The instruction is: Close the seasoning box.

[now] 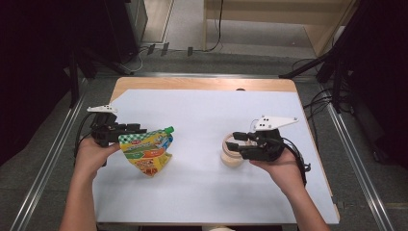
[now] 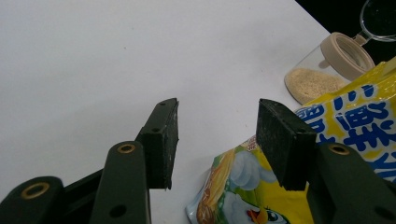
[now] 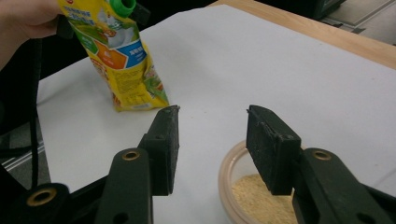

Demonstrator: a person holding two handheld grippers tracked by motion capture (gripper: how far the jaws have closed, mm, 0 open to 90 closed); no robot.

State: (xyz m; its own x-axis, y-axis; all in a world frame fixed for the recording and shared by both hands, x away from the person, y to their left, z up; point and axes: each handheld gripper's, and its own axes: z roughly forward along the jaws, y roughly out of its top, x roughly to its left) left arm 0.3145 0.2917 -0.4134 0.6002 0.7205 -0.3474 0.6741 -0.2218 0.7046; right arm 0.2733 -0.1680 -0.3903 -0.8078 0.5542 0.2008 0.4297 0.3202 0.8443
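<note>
Left gripper [image 1: 137, 129] tips yellow pouch [image 1: 146, 153] toward open jar [image 1: 232, 156], maybe to pour; grip unclear. Right gripper [image 1: 237, 144] spread, nothing pinched.

One pouch [image 1: 146, 153] (spouted), one jar [image 1: 232, 155]

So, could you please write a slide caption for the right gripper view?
Open right gripper above an uncapped jar of beige powder, spouted yellow pouch beyond.

jaws: I see black arms, brass-ringed holes, dark pads [image 3: 168, 140]
plates: grey, three-cornered
cables: black
forearms: bare
</note>
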